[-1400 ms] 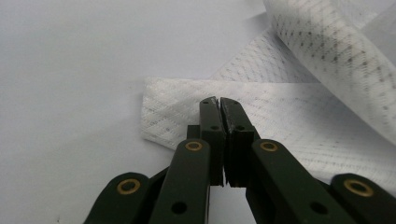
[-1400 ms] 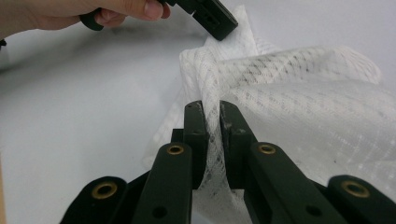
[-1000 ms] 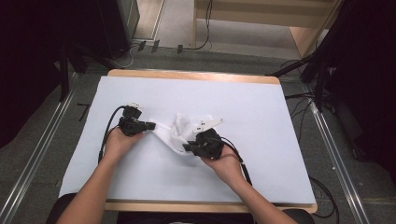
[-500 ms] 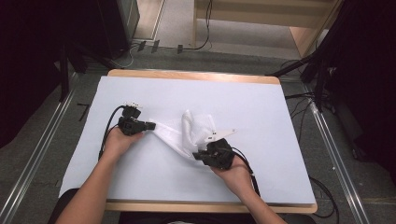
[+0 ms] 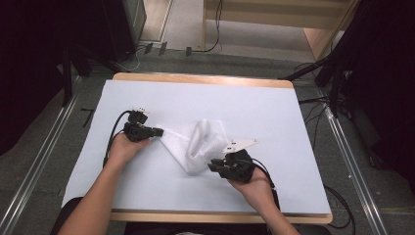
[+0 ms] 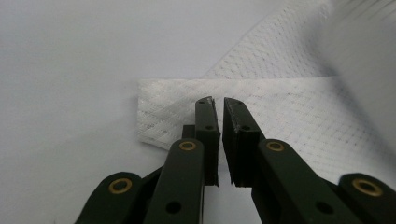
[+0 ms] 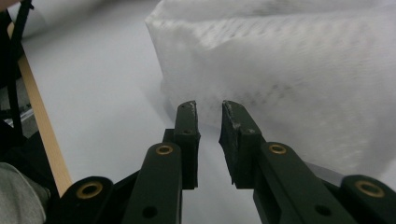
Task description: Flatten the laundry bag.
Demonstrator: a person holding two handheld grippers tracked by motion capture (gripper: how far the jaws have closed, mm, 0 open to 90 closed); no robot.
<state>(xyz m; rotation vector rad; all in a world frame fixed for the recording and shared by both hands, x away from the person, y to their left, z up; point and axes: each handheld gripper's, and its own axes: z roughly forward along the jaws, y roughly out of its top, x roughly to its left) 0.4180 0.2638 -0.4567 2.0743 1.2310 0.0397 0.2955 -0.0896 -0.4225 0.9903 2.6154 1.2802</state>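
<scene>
While 2 black claws part, left claw [image 6: 219, 103] slightly ajar, right claw [image 7: 208, 108] wider, both empty, quilted white cloth [image 5: 195, 144] bunched.

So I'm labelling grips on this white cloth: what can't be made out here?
- High view: left gripper tips too small to tell whether they pinch the white cloth.
- Left gripper view: cloth's far side blurred, cut off by the right edge.
- High view: right gripper jaw gap too small.
- Right gripper view: cloth blurred, its top cut off.

One white cloth [image 5: 195, 144] on one table [image 5: 274, 112] — two tongs — left [image 5: 157, 131], right [image 5: 211, 166].
</scene>
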